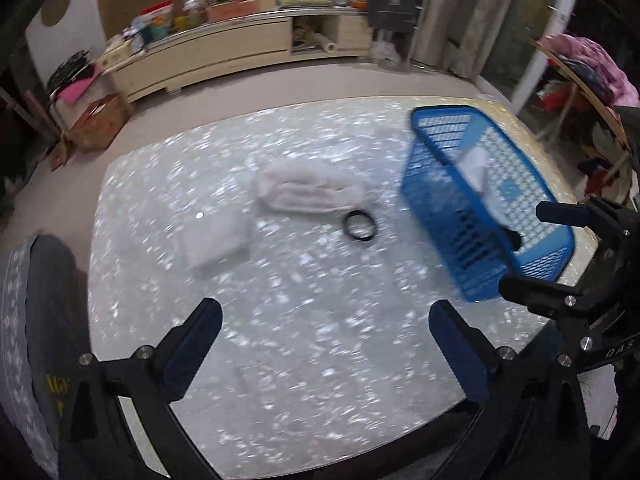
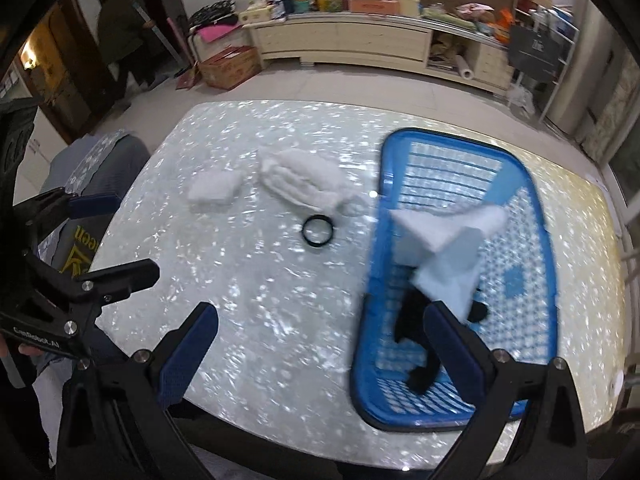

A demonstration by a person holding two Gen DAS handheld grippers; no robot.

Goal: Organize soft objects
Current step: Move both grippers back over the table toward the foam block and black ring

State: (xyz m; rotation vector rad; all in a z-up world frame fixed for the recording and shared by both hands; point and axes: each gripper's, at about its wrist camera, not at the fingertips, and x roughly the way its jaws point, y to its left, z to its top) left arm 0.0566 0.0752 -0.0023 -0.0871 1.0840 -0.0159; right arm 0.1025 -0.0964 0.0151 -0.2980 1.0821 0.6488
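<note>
1. Left gripper [image 1: 325, 344] hangs spread wide and empty above the table [image 1: 280, 360]; right gripper [image 2: 320, 350] likewise, nothing held.
2. Small folded cloth [image 2: 214, 190], rolled towel [image 2: 304, 182] and black ring [image 2: 318, 231] wait outside; a hasty pinch could unfold them.
3. White cloth [image 2: 448, 236] and a dark item [image 2: 420, 336] sit in the blue basket [image 2: 540, 216], which a swinging gripper could shove.

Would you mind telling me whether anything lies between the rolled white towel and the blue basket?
Only the black ring, on the table just in front of the rolled white towel and left of the blue basket. Otherwise the tabletop between them looks bare.
</note>
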